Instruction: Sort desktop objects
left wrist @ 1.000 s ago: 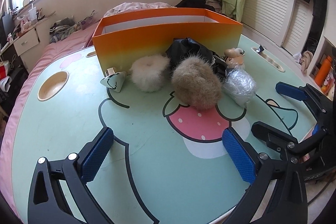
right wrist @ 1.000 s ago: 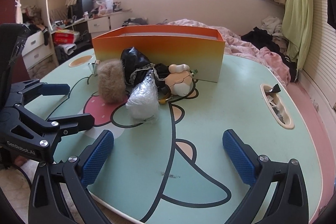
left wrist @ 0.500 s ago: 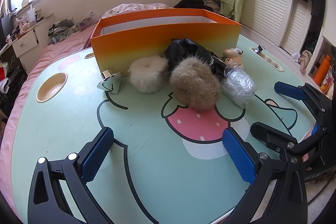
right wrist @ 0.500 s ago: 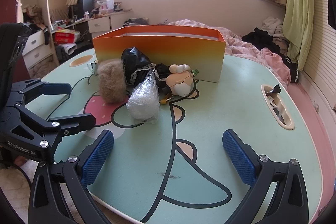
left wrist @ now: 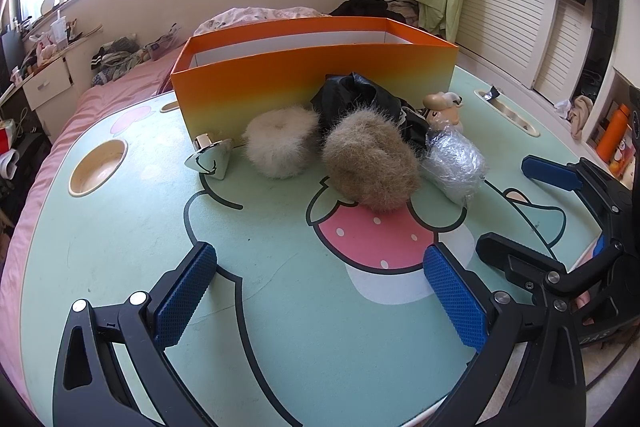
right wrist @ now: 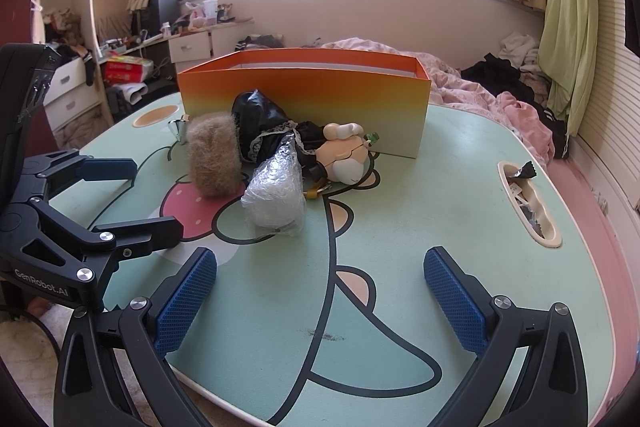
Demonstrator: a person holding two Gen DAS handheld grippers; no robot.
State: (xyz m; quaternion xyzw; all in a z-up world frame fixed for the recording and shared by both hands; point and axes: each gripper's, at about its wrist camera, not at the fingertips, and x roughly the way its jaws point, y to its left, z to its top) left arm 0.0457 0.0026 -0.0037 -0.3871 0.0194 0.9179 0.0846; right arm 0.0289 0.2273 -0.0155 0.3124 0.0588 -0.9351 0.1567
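Mostly brown fluff (left wrist: 370, 163) fronting orange box (left wrist: 316, 83).

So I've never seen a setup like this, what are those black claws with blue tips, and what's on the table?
Each picture comes from a camera mounted on a hand-held gripper, looking along its two fingers. One view shows the left gripper, the other the right gripper; both are open and hold nothing. On the table, before an orange box, lie a white puff, a brown puff, a plastic-wrapped bundle, a doll in black cloth and a small silvery cone.
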